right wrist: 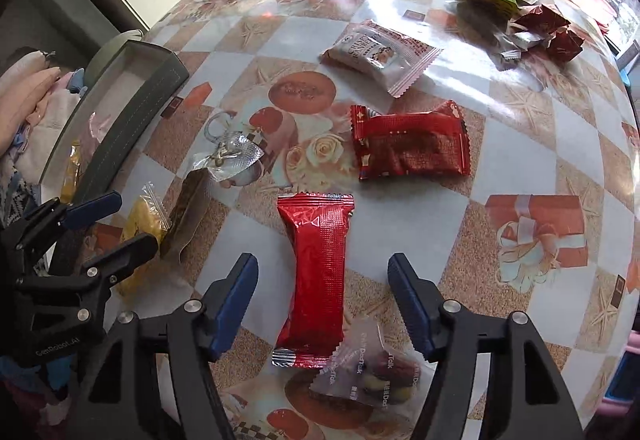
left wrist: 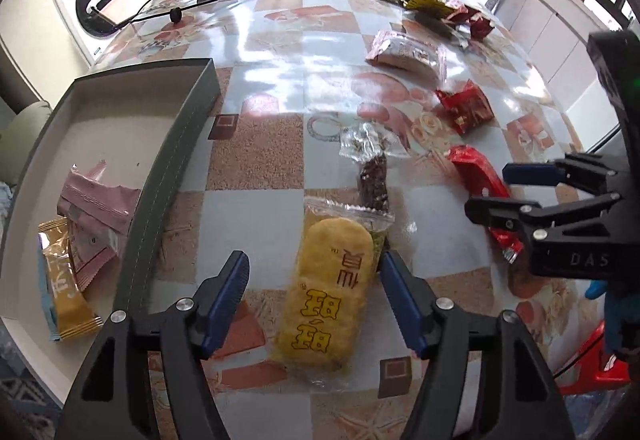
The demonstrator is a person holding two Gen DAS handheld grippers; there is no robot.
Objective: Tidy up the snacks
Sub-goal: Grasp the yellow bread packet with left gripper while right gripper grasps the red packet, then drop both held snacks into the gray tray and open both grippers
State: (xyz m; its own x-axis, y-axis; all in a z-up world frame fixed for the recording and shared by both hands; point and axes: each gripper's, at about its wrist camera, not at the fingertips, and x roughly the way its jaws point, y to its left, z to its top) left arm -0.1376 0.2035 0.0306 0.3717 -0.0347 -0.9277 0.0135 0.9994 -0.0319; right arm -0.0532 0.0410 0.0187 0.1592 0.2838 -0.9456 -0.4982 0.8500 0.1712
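Left fingers [left wrist: 313, 304] apart astride yellow rice cracker [left wrist: 326, 294], right fingers [right wrist: 322, 306] apart astride red packet [right wrist: 316, 276], seemingly untouched.

box [left wrist: 176, 143] left of rice cracker [left wrist: 324, 296], 3 packets [left wrist: 80, 232] inside (overlapping)

yellow rice cracker [left wrist: 326, 292], red snack bar [right wrist: 316, 276], checkered tablecloth [left wrist: 256, 155]

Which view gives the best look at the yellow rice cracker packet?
Left wrist view: the yellow rice cracker packet lies whole and printed side up between the open jaws. In the right wrist view it is only a partly hidden sliver at the left edge.
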